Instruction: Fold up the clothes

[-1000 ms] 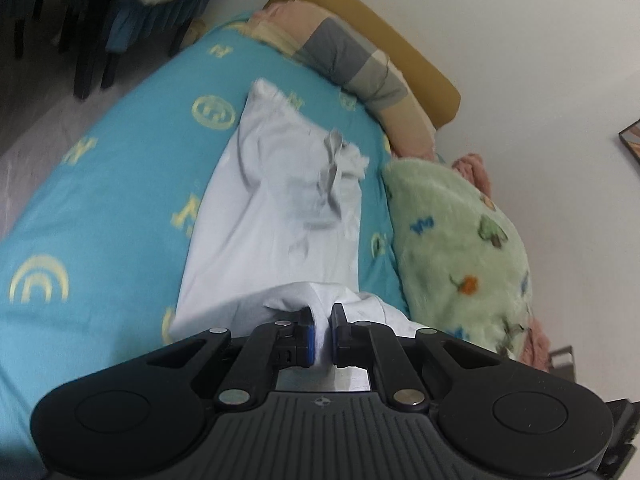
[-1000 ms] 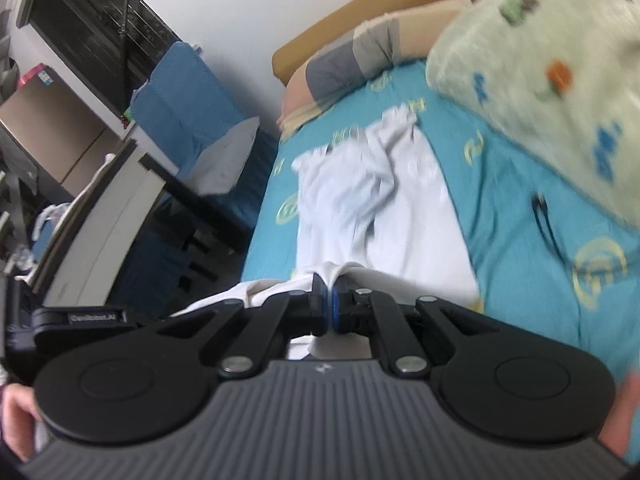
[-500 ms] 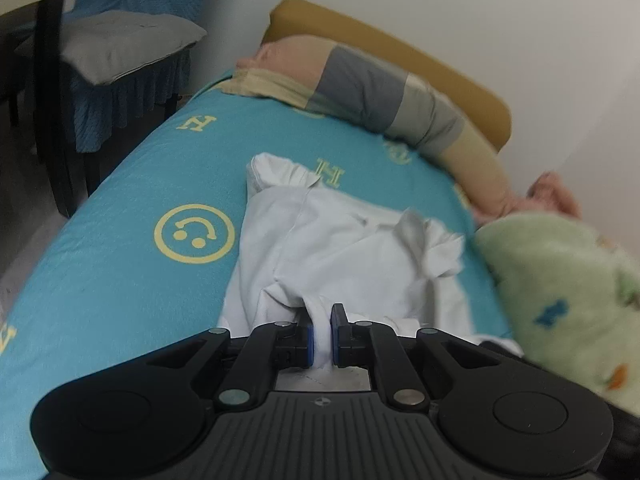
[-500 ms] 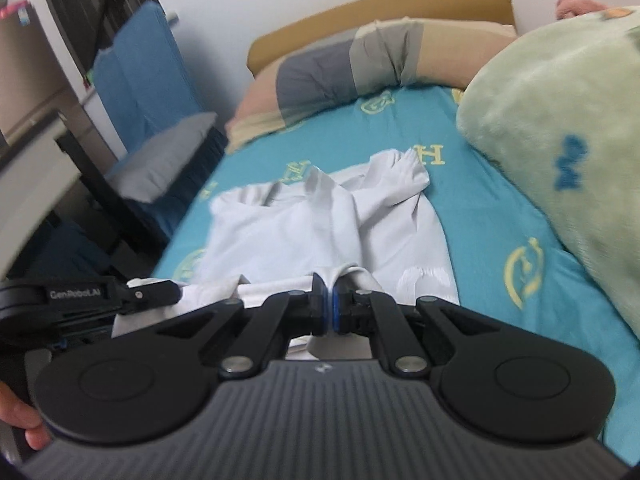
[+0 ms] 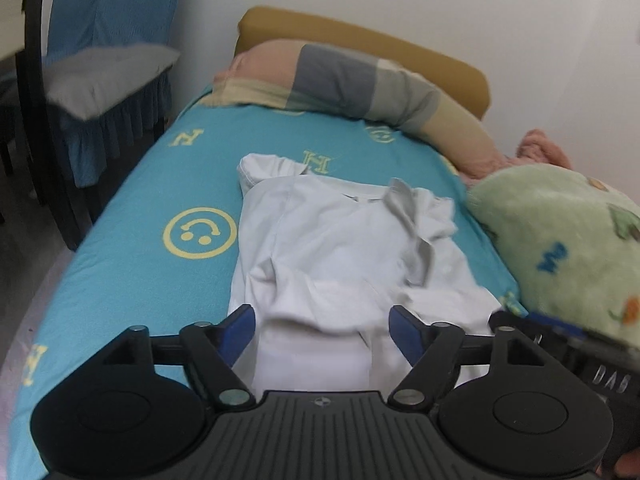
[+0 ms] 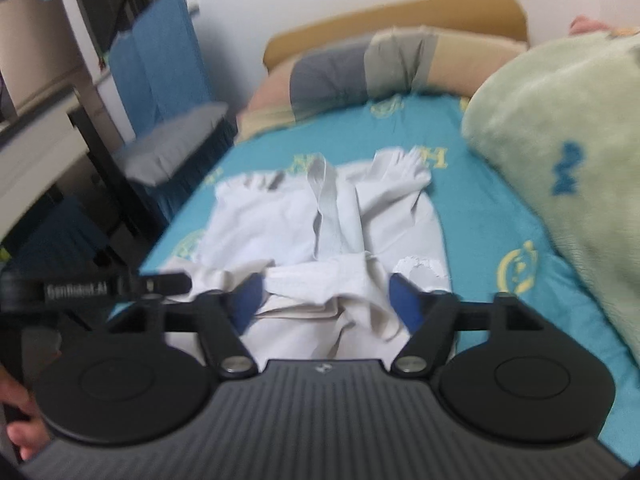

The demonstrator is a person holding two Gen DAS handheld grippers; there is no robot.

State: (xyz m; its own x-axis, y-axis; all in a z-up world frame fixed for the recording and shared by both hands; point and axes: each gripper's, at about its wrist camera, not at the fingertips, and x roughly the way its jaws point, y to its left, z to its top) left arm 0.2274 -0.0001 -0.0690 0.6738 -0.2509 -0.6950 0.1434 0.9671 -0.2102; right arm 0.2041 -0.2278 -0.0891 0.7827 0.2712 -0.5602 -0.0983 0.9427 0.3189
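Observation:
A white shirt (image 5: 332, 248) lies on the turquoise bed sheet (image 5: 160, 184), its lower part folded up over the body and its sleeves crumpled across the top. It also shows in the right wrist view (image 6: 320, 232). My left gripper (image 5: 322, 326) is open over the shirt's near folded edge, with the fabric lying loose between the blue pads. My right gripper (image 6: 324, 298) is open over the same near edge, with bunched fabric between the pads. The other gripper's tip (image 6: 160, 282) shows at the left of the right wrist view.
A striped pillow (image 5: 360, 80) and a mustard headboard (image 5: 400, 52) lie at the bed's far end. A green plush blanket (image 5: 560, 240) is bunched at the right. A chair with a blue cover and grey cushion (image 5: 104, 72) stands left of the bed.
Both grippers carried the shirt's lower edge up over its body, then opened and let the fabric go. It now lies folded on the bed.

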